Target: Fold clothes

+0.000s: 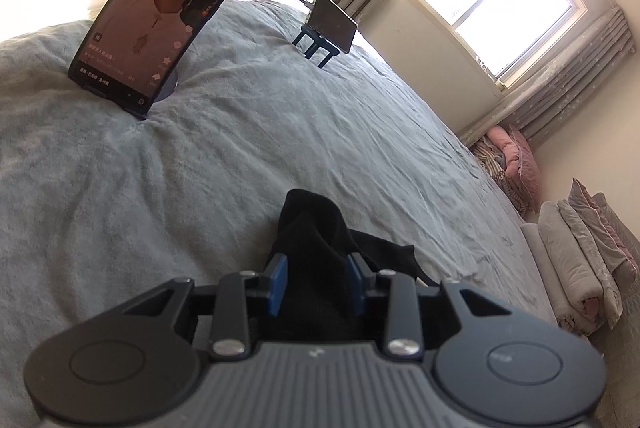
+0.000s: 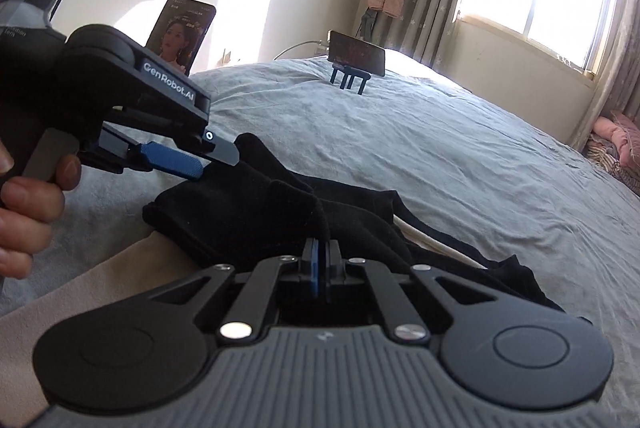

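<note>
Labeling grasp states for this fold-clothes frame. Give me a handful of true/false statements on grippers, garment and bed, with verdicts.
1. The left gripper has black fabric between its blue pads. True: the black garment bunches between them.
2. The right gripper stands wide open. False: its pads are pressed together, pinching a fold of the garment.
3. The garment lies on a grey bedspread. True.
4. Both phones lie flat on the bed. False: the near phone and the far phone are both propped up on stands.
5. The folded bedding stack sits in the middle of the bed. False: it is at the bed's edge, towards the wall.
</note>
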`<state>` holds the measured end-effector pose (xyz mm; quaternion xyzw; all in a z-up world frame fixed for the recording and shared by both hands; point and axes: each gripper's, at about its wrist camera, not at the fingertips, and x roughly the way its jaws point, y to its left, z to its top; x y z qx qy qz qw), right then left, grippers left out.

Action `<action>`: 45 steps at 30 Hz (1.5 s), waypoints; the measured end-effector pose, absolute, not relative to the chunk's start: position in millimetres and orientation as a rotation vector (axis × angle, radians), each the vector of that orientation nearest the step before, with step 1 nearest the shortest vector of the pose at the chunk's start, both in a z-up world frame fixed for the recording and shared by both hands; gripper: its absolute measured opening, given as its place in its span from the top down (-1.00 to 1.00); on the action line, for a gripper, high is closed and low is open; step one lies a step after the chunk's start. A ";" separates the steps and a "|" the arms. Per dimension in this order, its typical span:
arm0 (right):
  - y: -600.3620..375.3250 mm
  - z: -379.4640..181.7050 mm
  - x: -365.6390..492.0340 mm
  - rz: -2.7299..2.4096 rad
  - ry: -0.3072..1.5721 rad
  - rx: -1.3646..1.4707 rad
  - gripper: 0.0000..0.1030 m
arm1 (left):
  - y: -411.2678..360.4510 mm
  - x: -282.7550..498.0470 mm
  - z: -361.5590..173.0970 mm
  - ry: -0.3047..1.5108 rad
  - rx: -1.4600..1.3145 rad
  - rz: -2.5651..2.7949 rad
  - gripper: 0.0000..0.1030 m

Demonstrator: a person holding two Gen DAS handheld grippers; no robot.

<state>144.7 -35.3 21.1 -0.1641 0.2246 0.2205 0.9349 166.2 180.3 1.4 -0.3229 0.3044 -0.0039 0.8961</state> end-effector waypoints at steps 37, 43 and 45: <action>-253.0 -2.7 165.9 0.112 0.654 0.582 0.07 | 160.6 169.3 3.8 0.634 -0.532 0.034 0.33; -231.9 -10.8 178.2 0.083 0.637 0.522 0.07 | 159.7 169.2 4.4 0.633 -0.528 0.036 0.33; -224.4 -8.8 181.3 0.063 0.612 0.470 0.67 | 160.6 168.7 4.7 0.623 -0.531 0.034 0.33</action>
